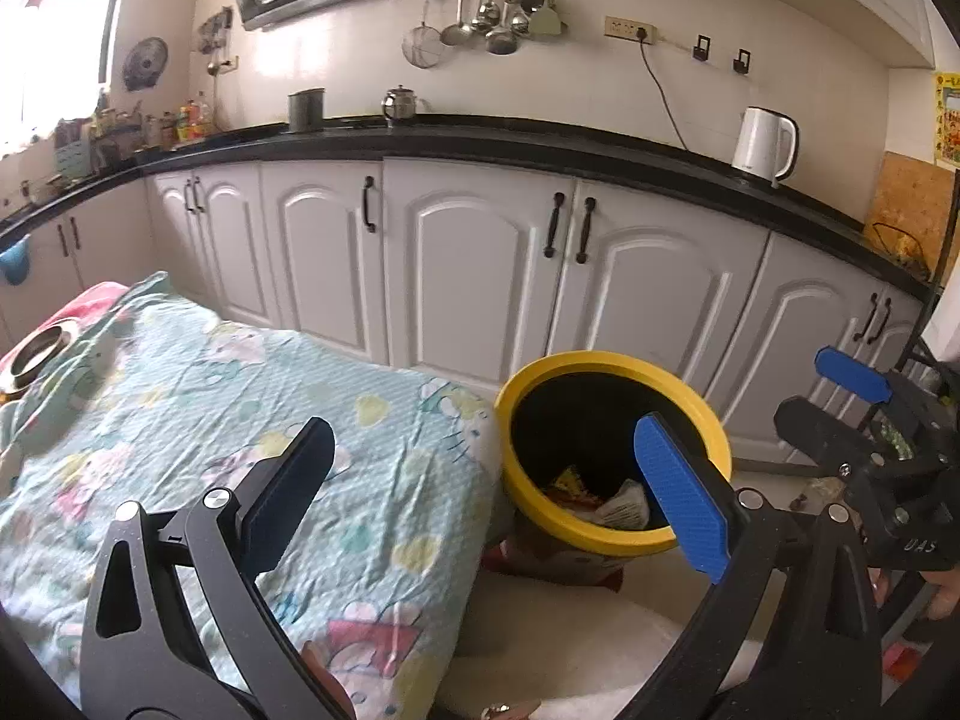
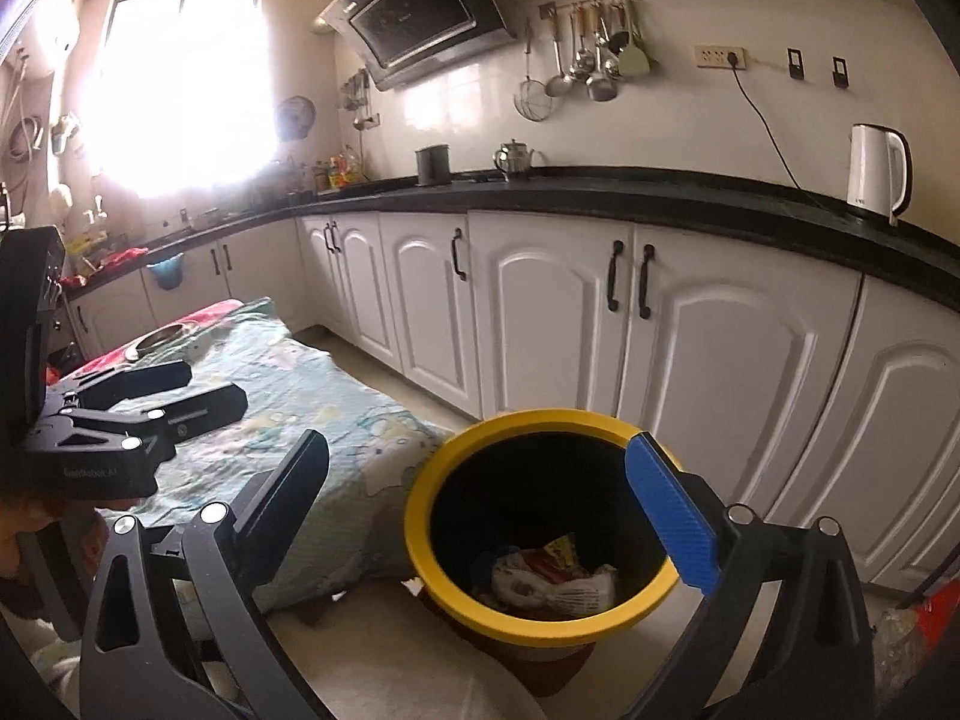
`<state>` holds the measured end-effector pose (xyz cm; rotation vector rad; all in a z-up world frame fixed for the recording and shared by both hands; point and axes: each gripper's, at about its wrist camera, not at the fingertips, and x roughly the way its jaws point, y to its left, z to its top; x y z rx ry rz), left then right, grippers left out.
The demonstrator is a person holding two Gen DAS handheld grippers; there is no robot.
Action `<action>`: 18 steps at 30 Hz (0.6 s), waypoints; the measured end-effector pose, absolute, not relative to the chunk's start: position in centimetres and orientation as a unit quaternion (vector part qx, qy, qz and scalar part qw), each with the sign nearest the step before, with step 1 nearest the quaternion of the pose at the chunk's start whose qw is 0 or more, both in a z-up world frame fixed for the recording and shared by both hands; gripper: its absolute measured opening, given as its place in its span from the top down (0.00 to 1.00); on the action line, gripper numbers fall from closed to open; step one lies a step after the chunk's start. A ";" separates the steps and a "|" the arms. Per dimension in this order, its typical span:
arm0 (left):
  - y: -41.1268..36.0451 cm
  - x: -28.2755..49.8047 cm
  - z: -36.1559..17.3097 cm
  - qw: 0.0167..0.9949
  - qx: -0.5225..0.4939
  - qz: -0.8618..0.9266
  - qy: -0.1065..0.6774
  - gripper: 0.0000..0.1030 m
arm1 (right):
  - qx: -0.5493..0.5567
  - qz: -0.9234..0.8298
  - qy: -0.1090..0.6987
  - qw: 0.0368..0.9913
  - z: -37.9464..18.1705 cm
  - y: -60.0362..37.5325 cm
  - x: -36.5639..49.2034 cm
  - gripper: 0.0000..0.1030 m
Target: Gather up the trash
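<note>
Kitchen interior, seen from two hand-held tools. White cabinets, arched doors with dark handles, run along the back under a black countertop. Table cover, pale turquoise with cartoon print, creased, spreads over a low surface at the left; a metal bowl sits at its far corner. Trash bin, black inside with a yellow rim, stands on the floor just beside the cover's edge and in front of the cabinets. Crumpled wrappers, white, red and yellow, lie at the bottom of the bin. Left gripper: jaws spread wide, nothing between them, one finger over the cover and the blue pad over the bin's rim. Right gripper: jaws spread to their widest, empty, straddling the bin's mouth from above. White electric kettle on the countertop at the right, corded to a wall socket. Ladles and utensils hang from a wall rail.
</note>
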<state>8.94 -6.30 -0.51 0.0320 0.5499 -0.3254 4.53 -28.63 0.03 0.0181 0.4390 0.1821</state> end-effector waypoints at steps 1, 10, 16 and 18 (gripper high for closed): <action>-6.1 8.6 -0.6 0.951 0.014 -0.156 0.266 0.11 | 0.007 0.093 0.214 0.972 0.0 -28.2 4.2 0.06; -4.9 5.6 -1.2 0.970 0.009 -0.117 0.214 0.11 | -0.007 0.088 0.143 0.986 -0.6 -26.3 1.5 0.06; -4.2 4.2 -2.3 0.973 -0.017 -0.102 0.206 0.11 | -0.010 0.079 0.113 0.990 -2.1 -25.5 0.2 0.06; -4.0 4.0 -2.6 0.973 -0.020 -0.097 0.207 0.11 | -0.015 0.070 0.106 0.992 -2.5 -25.4 0.0 0.06</action>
